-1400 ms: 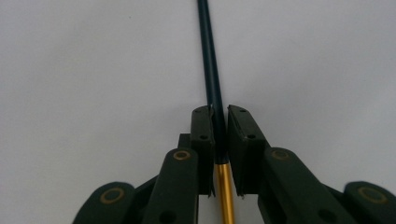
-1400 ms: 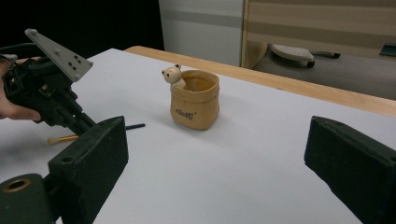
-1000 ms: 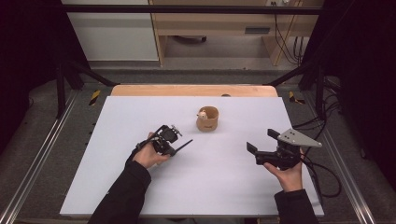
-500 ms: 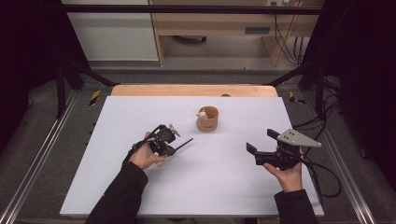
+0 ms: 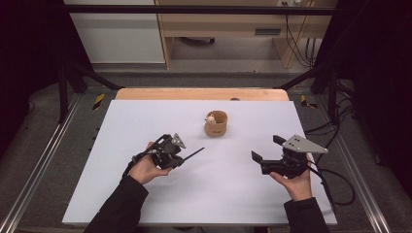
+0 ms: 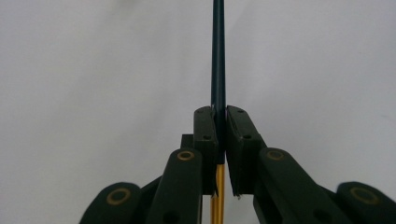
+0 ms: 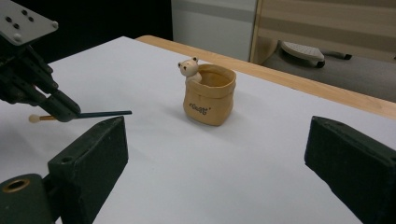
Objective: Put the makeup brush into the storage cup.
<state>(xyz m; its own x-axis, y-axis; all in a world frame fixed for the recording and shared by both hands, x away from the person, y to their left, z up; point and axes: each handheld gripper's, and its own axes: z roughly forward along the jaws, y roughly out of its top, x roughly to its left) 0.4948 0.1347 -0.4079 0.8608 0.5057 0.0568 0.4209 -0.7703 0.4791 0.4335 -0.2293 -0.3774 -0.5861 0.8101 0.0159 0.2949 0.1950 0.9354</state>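
High view: left tongs [image 5: 187, 156] pinch a dark pencil [image 5: 193, 154]; right tongs [image 5: 266, 148] spread wide, empty.

We look along our left tool [image 6: 222, 140], whose two black jaws rise from six o'clock and stand pressed together on a thin pencil [image 6: 218, 65]. The pencil's dark blue-green shaft runs straight up from the jaws toward twelve o'clock and leaves the frame at the top edge. Below the pads, a yellow stretch of it shows between the jaws. Behind everything lies the plain white bench [image 6: 93, 70].
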